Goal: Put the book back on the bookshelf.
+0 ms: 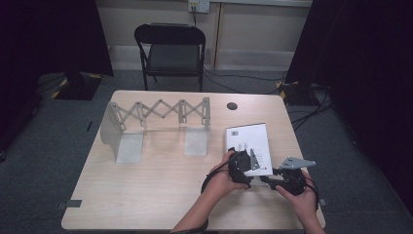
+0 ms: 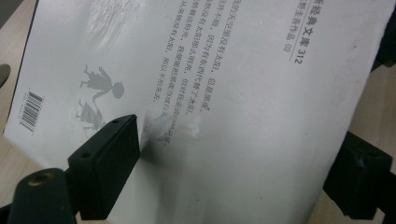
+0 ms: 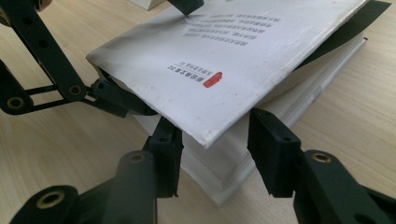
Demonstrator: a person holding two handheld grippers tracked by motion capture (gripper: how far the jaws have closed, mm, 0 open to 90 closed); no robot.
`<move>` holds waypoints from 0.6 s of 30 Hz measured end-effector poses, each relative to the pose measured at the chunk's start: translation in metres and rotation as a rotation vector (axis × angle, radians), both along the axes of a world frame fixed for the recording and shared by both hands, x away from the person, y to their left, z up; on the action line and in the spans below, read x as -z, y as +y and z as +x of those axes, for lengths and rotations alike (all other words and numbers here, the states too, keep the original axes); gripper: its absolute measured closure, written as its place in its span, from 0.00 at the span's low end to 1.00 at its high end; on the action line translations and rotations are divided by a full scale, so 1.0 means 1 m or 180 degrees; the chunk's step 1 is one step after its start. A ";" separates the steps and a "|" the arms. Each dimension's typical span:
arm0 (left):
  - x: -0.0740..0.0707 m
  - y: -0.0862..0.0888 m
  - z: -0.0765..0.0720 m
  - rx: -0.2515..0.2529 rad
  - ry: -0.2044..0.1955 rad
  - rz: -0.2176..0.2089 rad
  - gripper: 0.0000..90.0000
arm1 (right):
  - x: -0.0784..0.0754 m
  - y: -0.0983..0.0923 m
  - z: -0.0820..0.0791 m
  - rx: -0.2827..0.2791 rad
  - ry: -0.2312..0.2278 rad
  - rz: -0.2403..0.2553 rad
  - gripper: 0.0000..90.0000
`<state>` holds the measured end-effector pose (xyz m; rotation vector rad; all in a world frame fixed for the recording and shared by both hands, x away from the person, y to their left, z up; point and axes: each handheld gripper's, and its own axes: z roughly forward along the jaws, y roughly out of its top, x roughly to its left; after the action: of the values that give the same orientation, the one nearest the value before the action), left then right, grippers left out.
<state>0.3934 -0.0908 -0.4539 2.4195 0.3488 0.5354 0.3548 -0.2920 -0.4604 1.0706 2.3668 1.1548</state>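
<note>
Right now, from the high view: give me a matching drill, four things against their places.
Things:
1. book
2. metal rack
3. chair
4. dark round cap

Places:
A. on the floor beyond the far edge of the table
B. set into the tabletop near its far edge, right of the rack
C. lying on the right half of the table, toward the near edge
D. standing on the left half of the table, stretched out sideways

Pairs: 1-C, 2-D, 3-A, 4-B
</note>
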 end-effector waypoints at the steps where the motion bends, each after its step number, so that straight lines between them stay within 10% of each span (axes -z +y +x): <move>1: -0.001 0.001 0.000 0.0012 0.0016 -0.0012 0.17 | 0.000 0.000 0.000 -0.0007 0.0004 -0.0010 0.62; 6: -0.008 0.006 -0.002 0.0132 0.0050 -0.0057 0.34 | 0.001 -0.002 0.001 0.0004 0.0019 0.0090 0.62; 18: -0.014 0.012 -0.002 0.0161 0.0142 -0.0119 0.39 | 0.009 -0.001 0.003 -0.0043 0.0098 -0.0116 0.57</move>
<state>0.3918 -0.0792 -0.4396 2.4005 0.3131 0.4492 0.3577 -0.2933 -0.4694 1.0696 2.4126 1.1028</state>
